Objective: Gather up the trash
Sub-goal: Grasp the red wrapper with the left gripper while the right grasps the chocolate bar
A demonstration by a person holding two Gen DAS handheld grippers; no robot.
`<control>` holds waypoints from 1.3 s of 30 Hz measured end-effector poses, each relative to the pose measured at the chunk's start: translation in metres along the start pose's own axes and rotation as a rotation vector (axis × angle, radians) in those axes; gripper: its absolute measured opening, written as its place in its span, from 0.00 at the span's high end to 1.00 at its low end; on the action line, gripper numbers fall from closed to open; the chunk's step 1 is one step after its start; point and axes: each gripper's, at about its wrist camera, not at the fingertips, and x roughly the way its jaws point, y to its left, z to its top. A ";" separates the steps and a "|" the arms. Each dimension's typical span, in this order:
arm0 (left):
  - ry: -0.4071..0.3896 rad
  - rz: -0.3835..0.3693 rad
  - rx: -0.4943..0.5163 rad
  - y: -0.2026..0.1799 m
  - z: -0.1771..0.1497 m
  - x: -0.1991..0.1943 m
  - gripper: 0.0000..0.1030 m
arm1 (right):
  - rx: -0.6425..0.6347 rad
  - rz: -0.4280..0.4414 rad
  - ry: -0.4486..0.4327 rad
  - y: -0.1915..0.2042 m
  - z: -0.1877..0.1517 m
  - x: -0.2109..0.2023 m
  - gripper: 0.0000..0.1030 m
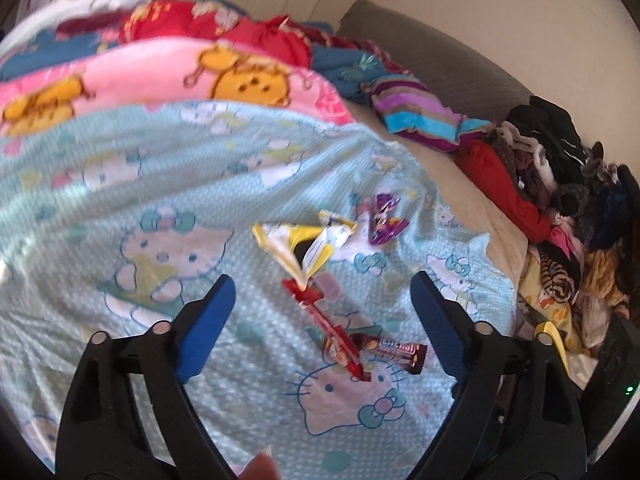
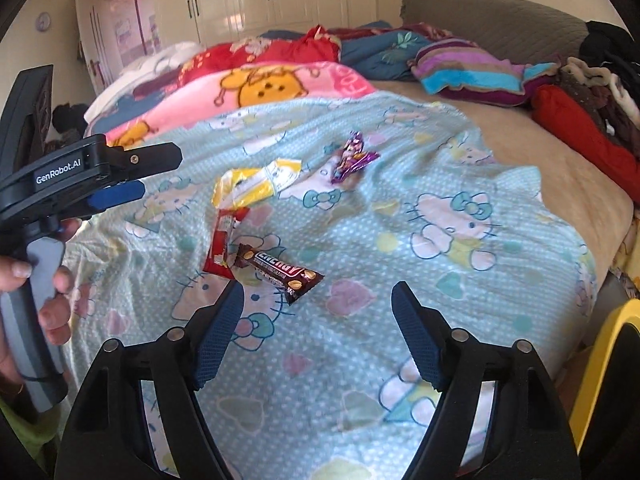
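Trash: 4 wrappers loose on the pale blue cartoon-cat sheet (image 1: pixel 140 184), none picked up yet

Left wrist view
- Left gripper (image 1: pixel 324 296) jaws spread wide, holding nothing, above the sheet
- Red wrapper (image 1: pixel 326 326) lies lengthwise between the fingers, long, thin, flat; its far end meets the yellow-and-white wrapper (image 1: pixel 304 242)
- Yellow-and-white wrapper torn open, crumpled, standing up off the cloth
- Brown bar wrapper (image 1: pixel 394 354) crosswise, touching the red one's near end
- Purple wrapper (image 1: pixel 386 220) farthest, crinkled, just beside the yellow one
- Judgement: red wrapper is the likely first target; come down across its narrow width, nip the foil only, keep the pads off the loose sheet

Right wrist view
- Right gripper (image 2: pixel 318 304) also wide apart and empty, low over the sheet
- Brown bar wrapper (image 2: pixel 278 274) nearest, just ahead of the left finger; looks plump, may still be filled
- Red wrapper (image 2: pixel 222 242), then yellow-and-white wrapper (image 2: pixel 256 186), then purple wrapper (image 2: pixel 354 158) farther back
- Left gripper (image 2: pixel 120 172) at far left; from here cannot tell its opening
- Yellow rim (image 2: pixel 600 356) at lower right, possibly a bin, unsure
- Judgement: thin foil may slip or drag cloth; close slowly
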 end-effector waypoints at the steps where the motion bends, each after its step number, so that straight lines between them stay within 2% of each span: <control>1: 0.016 -0.011 -0.015 0.004 -0.001 0.003 0.29 | -0.011 -0.002 0.011 0.002 0.001 0.006 0.28; 10: 0.107 -0.063 -0.080 0.012 -0.010 0.027 0.41 | -0.085 0.006 0.085 0.015 0.007 0.045 0.31; 13: 0.133 -0.079 -0.111 0.014 -0.014 0.034 0.43 | -0.099 0.013 0.121 0.018 0.007 0.059 0.42; 14: 0.139 -0.079 -0.116 0.015 -0.015 0.036 0.43 | -0.097 0.018 0.130 0.018 0.007 0.062 0.50; 15: 0.149 -0.083 -0.124 0.016 -0.016 0.039 0.43 | -0.085 0.037 0.143 0.017 0.006 0.067 0.62; 17: 0.164 -0.088 -0.136 0.017 -0.019 0.043 0.48 | -0.052 0.064 0.150 0.013 0.003 0.069 0.70; 23: 0.203 -0.103 -0.152 0.015 -0.028 0.055 0.58 | 0.027 0.072 0.139 -0.005 -0.009 0.056 0.84; 26: 0.217 -0.108 -0.136 0.009 -0.032 0.058 0.64 | 0.073 0.053 0.129 -0.014 -0.014 0.046 0.85; 29: 0.236 -0.109 -0.118 0.003 -0.038 0.062 0.77 | 0.130 0.044 0.102 -0.024 -0.019 0.032 0.86; 32: 0.248 -0.082 -0.084 -0.004 -0.043 0.063 0.84 | 0.173 0.044 0.077 -0.032 -0.022 0.022 0.86; 33: 0.249 -0.080 -0.078 -0.005 -0.044 0.063 0.92 | 0.189 0.044 0.065 -0.035 -0.024 0.017 0.87; 39: 0.239 -0.115 -0.015 -0.025 -0.053 0.053 0.94 | 0.243 0.051 0.015 -0.044 -0.033 -0.007 0.87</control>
